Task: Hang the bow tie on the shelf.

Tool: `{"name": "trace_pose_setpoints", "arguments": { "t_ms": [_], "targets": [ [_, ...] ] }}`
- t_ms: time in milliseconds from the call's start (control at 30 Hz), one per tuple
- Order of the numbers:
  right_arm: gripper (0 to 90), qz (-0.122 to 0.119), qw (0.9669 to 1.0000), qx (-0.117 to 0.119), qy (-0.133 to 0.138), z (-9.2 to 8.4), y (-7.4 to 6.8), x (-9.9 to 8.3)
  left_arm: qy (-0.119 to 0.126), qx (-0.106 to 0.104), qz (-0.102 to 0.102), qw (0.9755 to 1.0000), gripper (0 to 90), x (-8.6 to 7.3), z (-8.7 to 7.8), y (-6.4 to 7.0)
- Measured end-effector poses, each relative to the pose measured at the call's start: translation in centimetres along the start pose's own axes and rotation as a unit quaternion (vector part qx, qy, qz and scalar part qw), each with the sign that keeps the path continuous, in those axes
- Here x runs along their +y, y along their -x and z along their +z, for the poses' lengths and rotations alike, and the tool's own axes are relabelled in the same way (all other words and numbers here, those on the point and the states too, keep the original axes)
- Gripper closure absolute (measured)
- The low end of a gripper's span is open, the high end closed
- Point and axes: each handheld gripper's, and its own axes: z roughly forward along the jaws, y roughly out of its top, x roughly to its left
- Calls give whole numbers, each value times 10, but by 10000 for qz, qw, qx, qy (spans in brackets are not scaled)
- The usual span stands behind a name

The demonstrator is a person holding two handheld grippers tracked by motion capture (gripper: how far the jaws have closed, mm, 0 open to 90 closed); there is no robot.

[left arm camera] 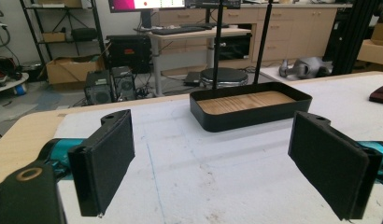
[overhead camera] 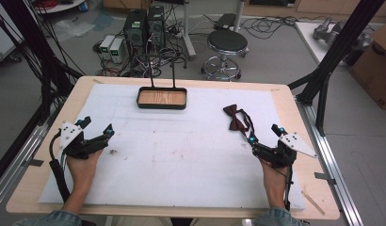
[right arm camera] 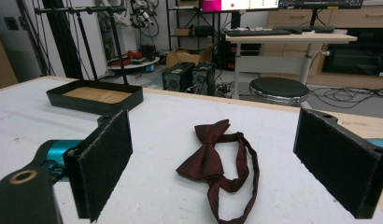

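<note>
High view
Landmark: the black tray point(overhead camera: 161, 98) with a wooden floor, at the far middle of the white mat point(overhead camera: 181, 155); two thin black posts rise from its back edge.
Bow tie: a dark red bow tie point(overhead camera: 236, 117) with its strap lies flat on the mat, to the right of the tray and nearer the person, well apart from it.
Left gripper: the left gripper point(overhead camera: 98, 129) is held in a hand over the mat, left of the tray and nearer the person; its jaws are spread, nothing between them.
Right gripper: the right gripper point(overhead camera: 263, 134) is right of the tray and nearer the person, just beside the near end of the bow tie's strap; jaws apart and empty.

Left gripper view
Claw: released; the two black padded jaws stand wide apart over bare mat point(left arm camera: 203, 163).
Tray: the tray point(left arm camera: 250, 106) sits ahead between the jaws, a little toward the right one, wood floor visible.
Bow tie: a dark red corner point(left arm camera: 380, 93) shows at the right edge, to the right of the tray.

Right gripper view
Claw: released; jaws wide apart, touching nothing.
Bow tie: the bow tie point(right arm camera: 206, 156) lies between the jaws on the mat, its strap looping toward the camera on the right.
Tray: the tray point(right arm camera: 94, 97) is far off to the left, beyond the bow tie.
</note>
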Motion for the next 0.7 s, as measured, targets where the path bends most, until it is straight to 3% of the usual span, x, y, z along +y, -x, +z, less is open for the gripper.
{"name": "trace_pose_setpoints", "arguments": {
  "t_ms": [700],
  "targets": [
    [107, -1, 10000, -1, -60, -1, -2, 0, -29, 6, -23, 10000, 147, 0, 0, 1]
  ]
}}
